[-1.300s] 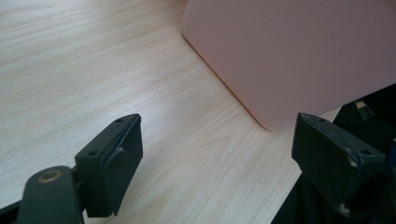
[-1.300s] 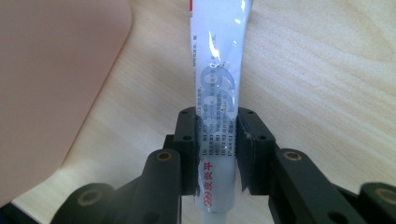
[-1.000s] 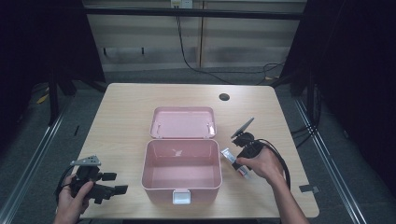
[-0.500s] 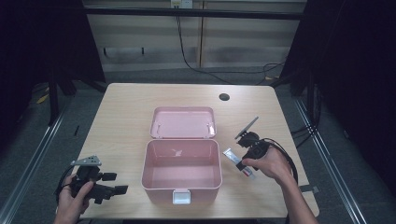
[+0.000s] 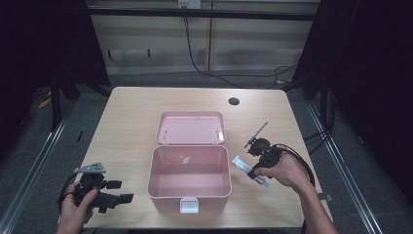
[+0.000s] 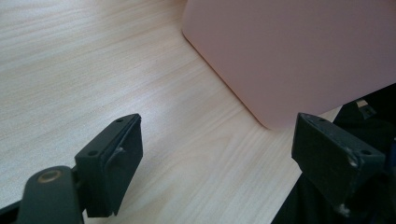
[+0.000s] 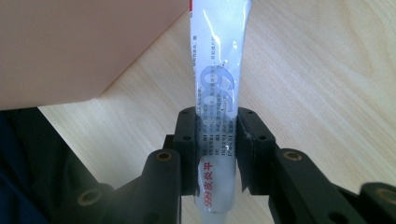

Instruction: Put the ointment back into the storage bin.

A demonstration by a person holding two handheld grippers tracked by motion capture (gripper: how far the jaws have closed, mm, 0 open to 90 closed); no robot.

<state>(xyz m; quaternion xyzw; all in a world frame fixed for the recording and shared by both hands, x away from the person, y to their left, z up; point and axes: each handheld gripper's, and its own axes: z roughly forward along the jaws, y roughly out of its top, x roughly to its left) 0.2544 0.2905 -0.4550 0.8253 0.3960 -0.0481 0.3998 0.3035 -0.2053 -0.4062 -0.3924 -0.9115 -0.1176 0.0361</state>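
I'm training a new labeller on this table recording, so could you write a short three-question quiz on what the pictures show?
1. True or false: the pink box has its lid open.
2. What does the right hand-held gripper hold? A) a white tube B) a spoon C) nothing
3. Fill in: the left hand-held gripper has its jaws ____, with nothing between them.

Key
1. True; the lid leans back behind the box.
2. A; the jaws are closed on the white tube, just right of the box in the high view.
3. Open; it sits over the table near the box's front left corner.
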